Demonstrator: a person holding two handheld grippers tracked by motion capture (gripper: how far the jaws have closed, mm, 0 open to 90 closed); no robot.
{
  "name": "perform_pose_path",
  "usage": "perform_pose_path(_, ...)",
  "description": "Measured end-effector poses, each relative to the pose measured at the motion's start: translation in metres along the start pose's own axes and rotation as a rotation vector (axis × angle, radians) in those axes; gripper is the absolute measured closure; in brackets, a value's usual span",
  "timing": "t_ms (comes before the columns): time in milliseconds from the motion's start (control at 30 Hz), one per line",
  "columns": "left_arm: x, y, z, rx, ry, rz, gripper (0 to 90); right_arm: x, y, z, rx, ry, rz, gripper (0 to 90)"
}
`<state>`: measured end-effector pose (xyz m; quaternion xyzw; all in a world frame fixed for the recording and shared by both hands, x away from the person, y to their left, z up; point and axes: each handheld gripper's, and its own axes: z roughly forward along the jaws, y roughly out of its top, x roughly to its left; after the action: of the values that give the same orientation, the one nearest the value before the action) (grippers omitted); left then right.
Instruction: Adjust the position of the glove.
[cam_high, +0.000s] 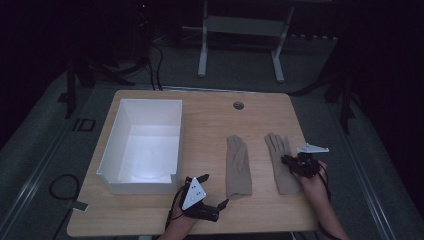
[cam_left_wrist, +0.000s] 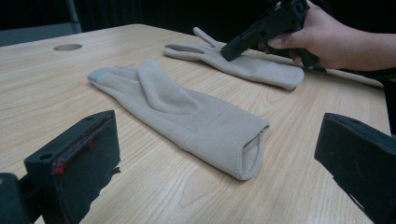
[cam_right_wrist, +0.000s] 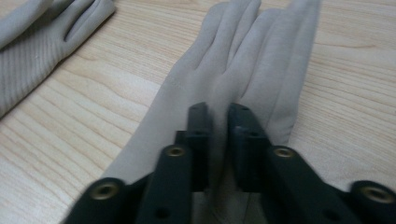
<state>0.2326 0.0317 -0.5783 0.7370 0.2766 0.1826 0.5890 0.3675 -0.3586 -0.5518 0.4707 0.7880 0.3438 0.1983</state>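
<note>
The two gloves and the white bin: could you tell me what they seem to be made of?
Left glove and right glove: soft beige knit or fleece fabric, matte, with stitched cuffs. White bin: probably smooth plastic, thin walls faintly glossy.

Overhead and both tool views share gloves (cam_high: 239, 165).

High view is looking dim, surroundings falling to near black; light is pooling on the table (cam_high: 210, 112), brightest glare inside the white bin (cam_high: 142, 150) at left. Both gripper views are showing brighter, soft shadowing. Right gripper (cam_right_wrist: 218, 114) jaws are blurring at bottom; gloves (cam_right_wrist: 243, 70) are staying fairly sharp.
</note>
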Motion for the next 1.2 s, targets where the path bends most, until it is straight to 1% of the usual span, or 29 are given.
perform_pose_path(67,0.0,0.0,0.0,0.001,0.001,-0.002,0.5,0.003,0.001,-0.001,-0.002,-0.017,0.03,85.9)
perform_pose_path(100,0.0,0.0,0.0,0.001,0.001,-0.003,0.5,0.004,0.002,-0.001,-0.007,-0.025,0.039,87.0)
perform_pose_path(167,0.0,0.0,0.0,0.001,0.001,-0.004,0.5,0.006,0.005,-0.005,-0.027,-0.031,0.077,87.2)
perform_pose_path(267,0.0,0.0,0.0,0.001,0.001,-0.003,0.5,0.009,0.011,-0.012,-0.044,-0.054,0.097,87.5)
perform_pose_path(367,0.0,0.0,0.0,0.0,0.001,-0.002,0.5,0.01,0.017,-0.02,-0.067,-0.061,0.128,87.7)
perform_pose_path(467,0.0,0.0,0.0,0.0,0.001,-0.002,0.5,0.014,0.024,-0.031,-0.098,-0.067,0.133,87.7)
perform_pose_path(533,0.0,0.0,0.0,0.001,0.0,-0.003,0.5,0.017,0.03,-0.039,-0.114,-0.083,0.131,87.7)
perform_pose_path(600,0.0,0.0,0.0,0.001,0.001,-0.004,0.5,0.019,0.037,-0.047,-0.143,-0.091,0.148,87.6)
perform_pose_path(633,0.0,0.0,0.0,0.001,0.001,-0.004,0.5,0.019,0.037,-0.047,-0.143,-0.091,0.148,87.6)
perform_pose_path(667,0.0,0.0,0.0,0.001,0.001,-0.005,0.5,0.021,0.041,-0.052,-0.151,-0.096,0.151,87.6)
perform_pose_path(700,0.0,0.0,0.0,0.002,0.002,-0.003,0.5,0.024,0.049,-0.06,-0.167,-0.108,0.159,87.6)
perform_pose_path(733,0.0,0.0,0.0,0.002,0.002,-0.003,0.5,0.026,0.053,-0.063,-0.173,-0.113,0.158,87.6)
perform_pose_path(767,0.0,0.0,0.0,0.002,0.002,-0.003,0.5,0.026,0.053,-0.063,-0.173,-0.113,0.158,87.6)
perform_pose_path(800,0.0,0.0,0.0,0.002,0.003,-0.002,0.5,0.031,0.061,-0.07,-0.19,-0.133,0.157,87.6)
perform_pose_path(833,0.0,0.0,0.0,0.002,0.003,-0.002,0.5,0.031,0.061,-0.07,-0.19,-0.133,0.157,87.6)
perform_pose_path(867,0.0,0.0,0.0,0.002,0.003,-0.003,0.5,0.037,0.069,-0.075,-0.2,-0.148,0.153,87.6)
perform_pose_path(933,0.0,0.0,0.0,0.002,0.003,-0.002,0.5,0.044,0.077,-0.08,-0.212,-0.156,0.157,87.6)
perform_pose_path(967,0.0,0.0,0.0,0.002,0.003,-0.002,0.5,0.044,0.077,-0.08,-0.212,-0.156,0.157,87.6)
perform_pose_path(1000,0.0,0.0,0.0,0.001,0.003,0.0,0.5,0.053,0.083,-0.082,-0.225,-0.182,0.149,87.6)
perform_pose_path(1033,0.0,0.0,0.0,0.001,0.003,0.0,0.5,0.058,0.086,-0.083,-0.23,-0.186,0.147,87.6)
perform_pose_path(1067,0.0,0.0,0.0,0.001,0.002,0.001,0.5,0.063,0.088,-0.083,-0.237,-0.185,0.153,87.6)
perform_pose_path(1100,0.0,0.0,0.0,0.001,0.002,0.001,0.5,0.063,0.088,-0.083,-0.237,-0.185,0.153,87.6)
perform_pose_path(1133,0.0,0.0,0.0,0.0,0.003,-0.001,0.5,0.068,0.091,-0.083,-0.241,-0.186,0.152,87.6)
perform_pose_path(1167,0.0,0.0,0.0,0.0,0.002,0.0,0.5,0.077,0.095,-0.081,-0.251,-0.172,0.163,87.6)
perform_pose_path(1200,0.0,0.0,0.0,-0.001,0.001,0.0,0.5,0.082,0.097,-0.08,-0.253,-0.167,0.168,87.6)
